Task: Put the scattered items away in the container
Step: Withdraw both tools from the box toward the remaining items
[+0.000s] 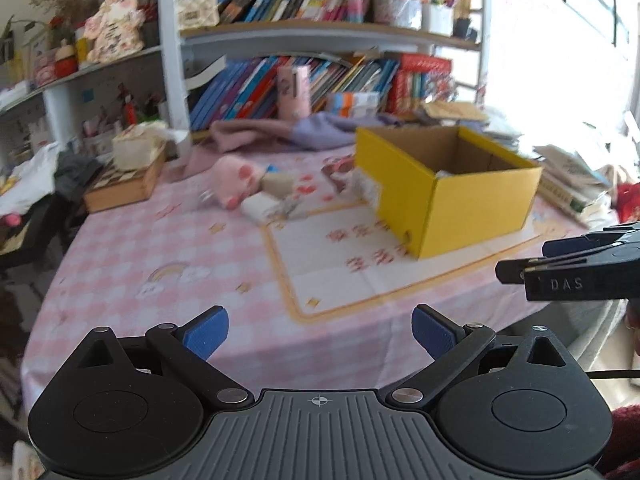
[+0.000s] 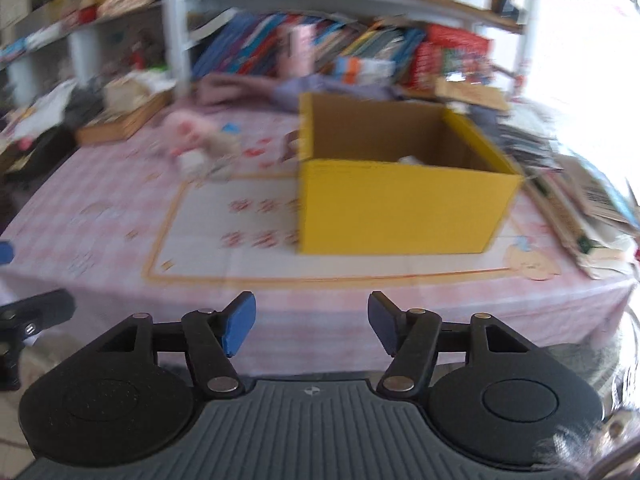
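A yellow cardboard box (image 1: 476, 204) stands open on the pink checked tablecloth (image 1: 160, 248), with something white inside. It also shows in the right wrist view (image 2: 400, 208). Left of it lie a pink plush toy (image 1: 234, 178), a white block (image 1: 260, 206) and a beige item (image 1: 280, 184); the pile is blurred in the right wrist view (image 2: 192, 136). My left gripper (image 1: 320, 332) is open and empty above the table's near edge. My right gripper (image 2: 312, 324) is open and empty, short of the box; it shows at the right of the left wrist view (image 1: 568, 272).
Shelves of books (image 1: 300, 80) stand behind the table. A pink and purple cloth (image 1: 280, 132) lies at the back. A wooden tray with a tissue box (image 1: 128, 176) sits at the left. Stacked books and papers (image 2: 572, 184) crowd the right of the box.
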A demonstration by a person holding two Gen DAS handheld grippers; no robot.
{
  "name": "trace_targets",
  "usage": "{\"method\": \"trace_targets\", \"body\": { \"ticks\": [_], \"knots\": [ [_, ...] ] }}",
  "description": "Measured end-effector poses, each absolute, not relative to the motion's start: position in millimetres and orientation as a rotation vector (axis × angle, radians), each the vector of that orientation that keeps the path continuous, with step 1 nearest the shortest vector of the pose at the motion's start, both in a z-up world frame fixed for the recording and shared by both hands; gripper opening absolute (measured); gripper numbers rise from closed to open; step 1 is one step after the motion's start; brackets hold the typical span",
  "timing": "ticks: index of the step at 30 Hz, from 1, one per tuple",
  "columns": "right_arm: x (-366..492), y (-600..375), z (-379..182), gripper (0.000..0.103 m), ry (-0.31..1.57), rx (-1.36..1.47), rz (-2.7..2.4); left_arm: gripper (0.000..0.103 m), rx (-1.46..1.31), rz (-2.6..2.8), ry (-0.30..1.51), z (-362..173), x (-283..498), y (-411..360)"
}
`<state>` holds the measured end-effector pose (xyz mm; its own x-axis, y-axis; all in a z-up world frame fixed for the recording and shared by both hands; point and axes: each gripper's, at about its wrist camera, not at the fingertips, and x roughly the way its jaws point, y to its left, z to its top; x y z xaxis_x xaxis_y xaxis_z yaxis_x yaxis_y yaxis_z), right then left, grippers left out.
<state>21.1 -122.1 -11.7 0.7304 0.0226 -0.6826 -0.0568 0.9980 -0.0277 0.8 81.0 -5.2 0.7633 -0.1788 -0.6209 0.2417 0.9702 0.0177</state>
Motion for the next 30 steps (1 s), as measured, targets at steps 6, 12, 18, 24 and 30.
{"method": "trace_targets", "body": {
  "ticks": [6, 12, 18, 24, 30],
  "knots": [
    [21.6, -79.2, -8.9, 0.069, 0.747, -0.14, 0.184, 0.1, 0.067, -0.153, 0.684, -7.1, -5.9, 110.9],
    [27.9, -57.9, -1.7, 0.069, 0.74, -0.196, 0.243, 0.1, 0.024, -0.119, 0.68, -4.2, -3.8, 126.7],
    [38.4, -56.1, -3.4, 0.07, 0.741, -0.187, 0.244, 0.1, 0.055, -0.141, 0.692, -7.9, 1.6, 121.8],
    [57.5, -48.6, -11.8, 0.069, 0.754, -0.179, 0.287, 0.1, 0.074, -0.102, 0.696, -9.9, 11.9, 125.4],
    [94.1, -44.6, -15.4, 0.069, 0.758, -0.171, 0.316, 0.1, 0.1, -0.064, 0.714, -11.9, 42.4, 125.2]
  ]
}}
